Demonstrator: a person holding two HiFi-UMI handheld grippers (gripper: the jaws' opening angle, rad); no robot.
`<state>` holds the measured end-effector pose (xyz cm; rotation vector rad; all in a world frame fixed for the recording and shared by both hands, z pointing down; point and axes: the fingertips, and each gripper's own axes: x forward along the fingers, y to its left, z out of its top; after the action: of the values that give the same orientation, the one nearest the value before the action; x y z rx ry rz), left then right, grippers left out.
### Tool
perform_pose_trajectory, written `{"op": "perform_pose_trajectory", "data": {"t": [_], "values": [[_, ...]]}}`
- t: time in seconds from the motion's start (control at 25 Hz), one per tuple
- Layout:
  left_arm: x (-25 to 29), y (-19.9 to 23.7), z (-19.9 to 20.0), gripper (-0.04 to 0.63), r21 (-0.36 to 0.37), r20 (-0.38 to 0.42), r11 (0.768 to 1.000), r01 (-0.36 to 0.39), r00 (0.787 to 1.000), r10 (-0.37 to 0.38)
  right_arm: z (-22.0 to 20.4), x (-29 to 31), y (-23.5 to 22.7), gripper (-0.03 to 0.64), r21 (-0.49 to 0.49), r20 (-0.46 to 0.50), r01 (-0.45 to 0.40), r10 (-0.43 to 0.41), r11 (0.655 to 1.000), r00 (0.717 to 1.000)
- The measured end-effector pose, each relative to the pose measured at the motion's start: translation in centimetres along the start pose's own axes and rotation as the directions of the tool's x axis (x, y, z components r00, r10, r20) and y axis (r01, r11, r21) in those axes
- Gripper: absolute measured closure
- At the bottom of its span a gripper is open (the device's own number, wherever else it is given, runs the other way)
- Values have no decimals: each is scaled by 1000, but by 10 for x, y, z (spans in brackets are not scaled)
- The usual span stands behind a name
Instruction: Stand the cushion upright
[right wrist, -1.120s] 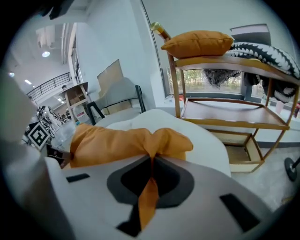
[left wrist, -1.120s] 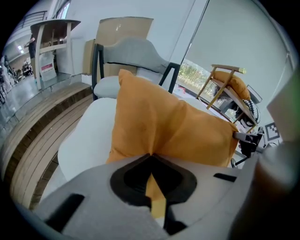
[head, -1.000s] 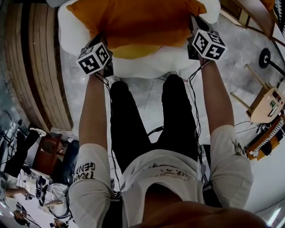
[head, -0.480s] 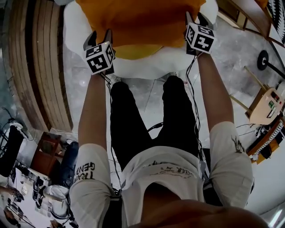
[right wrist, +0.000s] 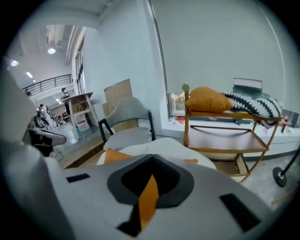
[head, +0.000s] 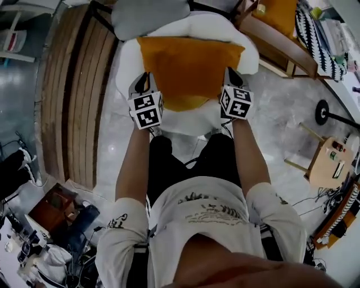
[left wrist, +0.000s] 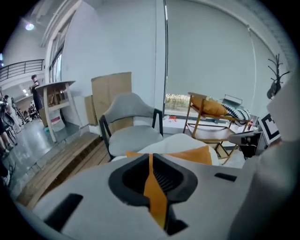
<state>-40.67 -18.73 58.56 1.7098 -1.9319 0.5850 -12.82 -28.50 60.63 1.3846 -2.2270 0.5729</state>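
Observation:
The orange cushion [head: 191,67] lies tilted on a white padded seat [head: 185,122], its near edge raised. In the head view my left gripper [head: 143,85] is at the cushion's near left corner and my right gripper [head: 232,79] at its near right corner. The left gripper view shows a strip of the orange cushion [left wrist: 157,197] pinched between the jaws, which are closing. In the right gripper view the jaws are shut on a fold of the cushion [right wrist: 149,199].
A grey chair [head: 149,17] stands behind the white seat. A wooden rack [head: 281,42] with an orange pillow [right wrist: 208,99] and a striped one is at the back right. Wooden decking [head: 73,95] runs along the left. A small wooden stool [head: 326,163] stands right.
Both grippers opened at the cushion's near corners, then closed on them and rose, lifting the near edge. The head view now takes in more of the room.

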Motion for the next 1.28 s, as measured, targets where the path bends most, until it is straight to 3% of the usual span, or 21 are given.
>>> {"op": "perform_pose_trajectory", "data": {"t": [0.2,0.32,0.48,0.72,0.92,1.08,1.16,1.28], "values": [[-35,-13,67,569,97,89,995,3,996,-11,87,-35,20,589,-10,165,-38,40,999,985],[-64,-19,105,572,92,129,996,-4,992,-8,136,-72,32,589,32,235,-67,58,997,970],[-106,-37,164,574,50,182,998,38,982,-47,207,-131,39,589,46,367,-56,36,997,930],[-153,-59,241,574,69,261,995,78,961,-93,295,-196,58,589,-10,510,-57,55,998,858],[-193,-55,311,574,116,372,992,57,923,-96,345,-219,82,589,-56,560,-80,98,995,823],[-218,-53,351,574,116,449,991,66,887,-111,374,-240,95,591,-76,613,-115,138,990,778],[-222,-54,359,574,130,465,990,52,879,-107,377,-249,96,591,-61,627,-138,145,989,765],[-216,-57,365,574,152,463,987,42,880,-109,377,-249,89,591,-43,626,-125,124,991,770]]}}
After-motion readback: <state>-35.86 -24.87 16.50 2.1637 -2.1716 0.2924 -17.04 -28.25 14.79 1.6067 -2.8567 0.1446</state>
